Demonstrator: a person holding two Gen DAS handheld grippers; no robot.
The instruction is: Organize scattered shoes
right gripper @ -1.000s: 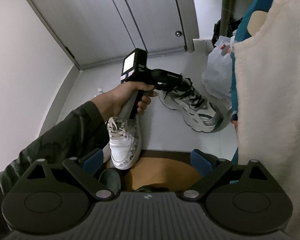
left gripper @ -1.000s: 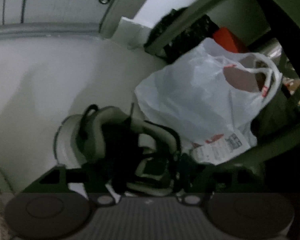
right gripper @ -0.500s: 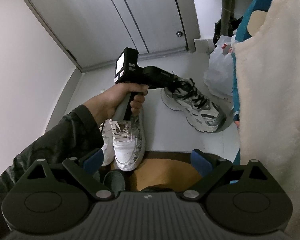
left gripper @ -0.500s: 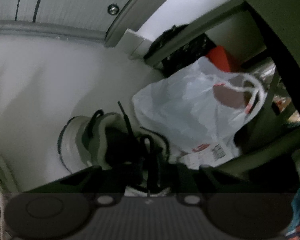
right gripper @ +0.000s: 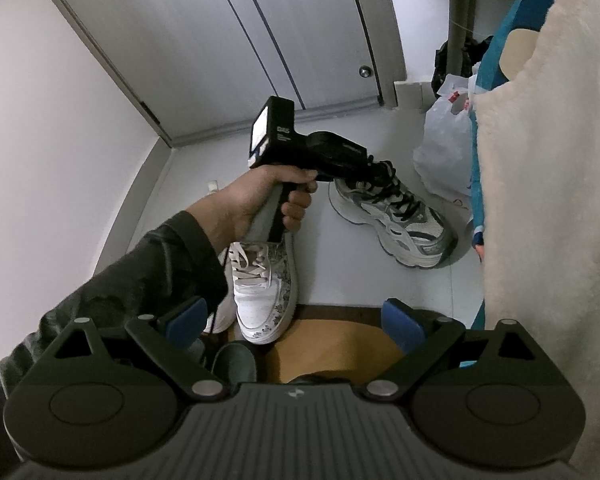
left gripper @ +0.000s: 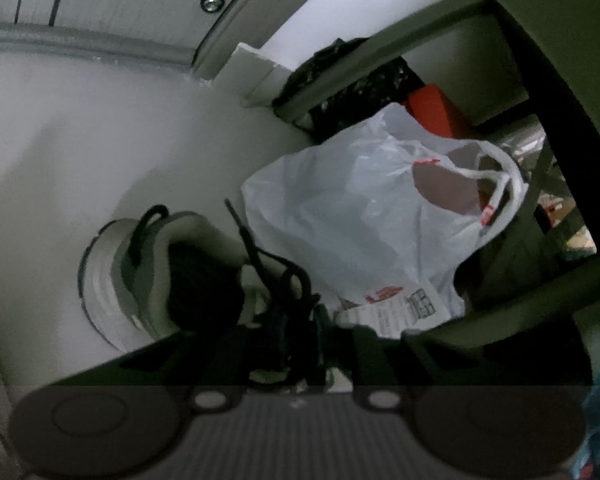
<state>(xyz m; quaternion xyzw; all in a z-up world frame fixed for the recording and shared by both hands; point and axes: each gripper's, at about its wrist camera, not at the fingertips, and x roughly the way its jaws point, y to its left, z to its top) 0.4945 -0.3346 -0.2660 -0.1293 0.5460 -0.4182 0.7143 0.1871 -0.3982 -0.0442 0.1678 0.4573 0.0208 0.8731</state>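
A chunky grey and white sneaker [right gripper: 396, 220] with black laces lies on the pale floor, its heel [left gripper: 140, 276] towards the door. A hand holds my left gripper [right gripper: 374, 170] at the sneaker's opening. In the dark left wrist view the left gripper [left gripper: 296, 344] has its fingers drawn in on the tongue and laces. A white patterned sneaker [right gripper: 262, 288] lies nearer, with its mate [right gripper: 220, 316] half hidden by a dark sleeve. My right gripper [right gripper: 296, 320] hangs open above an orange-brown mat [right gripper: 332, 348], nothing between its blue pads [right gripper: 404, 316].
A white plastic bag [left gripper: 372, 216] sits just right of the grey sneaker, against furniture legs, black bags and a red box [left gripper: 432, 108]. A grey door [right gripper: 260, 40] closes the far side. A cream fleece garment [right gripper: 540, 200] fills the right. A dark shoe toe [right gripper: 236, 360] lies below the white pair.
The left gripper's fingers have closed in from wide apart onto the grey sneaker's tongue and laces. The hand holding it shifted slightly. The right gripper has stayed open and still.
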